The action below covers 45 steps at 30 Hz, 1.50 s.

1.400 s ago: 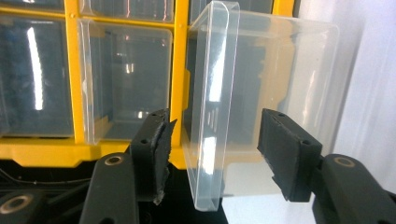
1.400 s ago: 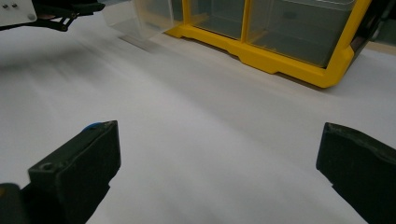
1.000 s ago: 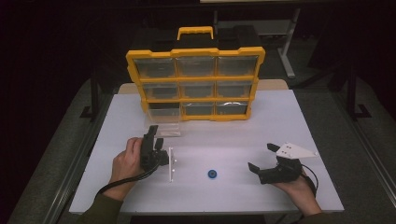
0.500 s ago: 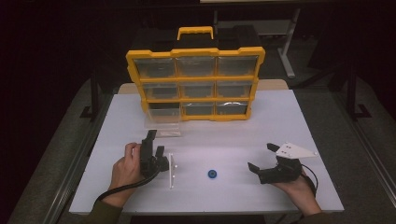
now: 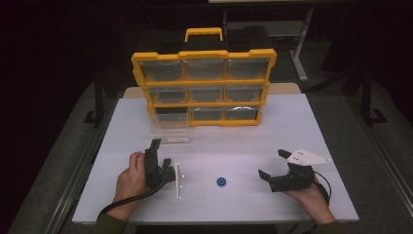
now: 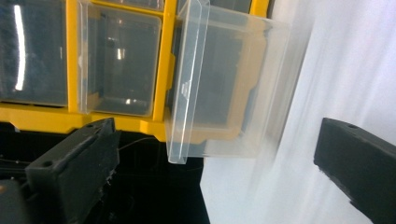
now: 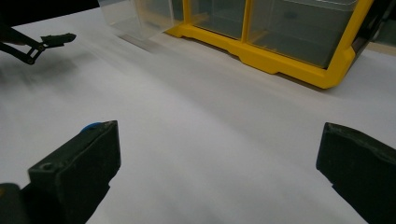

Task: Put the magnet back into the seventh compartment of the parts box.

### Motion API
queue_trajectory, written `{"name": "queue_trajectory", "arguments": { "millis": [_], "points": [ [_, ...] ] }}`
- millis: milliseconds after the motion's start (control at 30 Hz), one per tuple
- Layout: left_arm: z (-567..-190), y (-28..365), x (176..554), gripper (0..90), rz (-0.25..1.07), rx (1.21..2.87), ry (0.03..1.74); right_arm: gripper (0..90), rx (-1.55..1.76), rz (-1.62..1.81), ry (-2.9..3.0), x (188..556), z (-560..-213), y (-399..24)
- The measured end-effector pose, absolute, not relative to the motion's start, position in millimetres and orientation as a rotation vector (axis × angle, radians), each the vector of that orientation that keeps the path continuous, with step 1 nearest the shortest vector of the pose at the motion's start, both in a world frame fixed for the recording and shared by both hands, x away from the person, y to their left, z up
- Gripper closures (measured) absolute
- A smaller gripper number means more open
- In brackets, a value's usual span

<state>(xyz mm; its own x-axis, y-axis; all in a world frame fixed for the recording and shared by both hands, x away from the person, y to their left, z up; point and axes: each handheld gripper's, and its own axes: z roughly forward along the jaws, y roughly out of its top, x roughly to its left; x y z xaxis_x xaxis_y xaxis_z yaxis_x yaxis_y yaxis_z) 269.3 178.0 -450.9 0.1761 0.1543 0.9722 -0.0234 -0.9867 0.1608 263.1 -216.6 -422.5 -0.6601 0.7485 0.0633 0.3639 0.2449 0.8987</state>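
A yellow organizer with clear drawers stands upright at the back of the white table. Its bottom-left clear drawer is pulled out onto the table and looms ahead in the left gripper view. My left gripper, rolled on its side, sits just short of that drawer. Its jaws have just been opening and hold nothing. A small blue disc lies near the front middle, peeking past one jaw in the right gripper view. My right gripper rests open and empty to the disc's right.
The organizer's yellow base runs across the far side of the right gripper view. Dark floor surrounds the table, and the table's left edge is close to my left hand. Bare white surface lies between the two grippers and the organizer.
The left gripper has drawn slightly back from the pulled-out drawer toward the near edge, and its jaws have spread wider. The right gripper and the blue disc have not moved.
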Motion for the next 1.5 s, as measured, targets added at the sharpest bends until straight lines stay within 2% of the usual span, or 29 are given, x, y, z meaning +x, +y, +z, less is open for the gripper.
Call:
{"name": "queue_trajectory", "arguments": {
  "millis": [833, 1500],
  "points": [
    [-442.9, 182.9, 273.3, 0.0, 1.751, 2.229, 0.419, 0.0, 1.011, 1.391, 2.143, 263.3, -422.6, -216.5],
    [-437.4, 191.7, 280.3, 0.0, 1.532, 2.174, 0.659, 0.0, 1.016, 1.392, 2.144, 262.9, -422.8, -216.3]
  ]
}}
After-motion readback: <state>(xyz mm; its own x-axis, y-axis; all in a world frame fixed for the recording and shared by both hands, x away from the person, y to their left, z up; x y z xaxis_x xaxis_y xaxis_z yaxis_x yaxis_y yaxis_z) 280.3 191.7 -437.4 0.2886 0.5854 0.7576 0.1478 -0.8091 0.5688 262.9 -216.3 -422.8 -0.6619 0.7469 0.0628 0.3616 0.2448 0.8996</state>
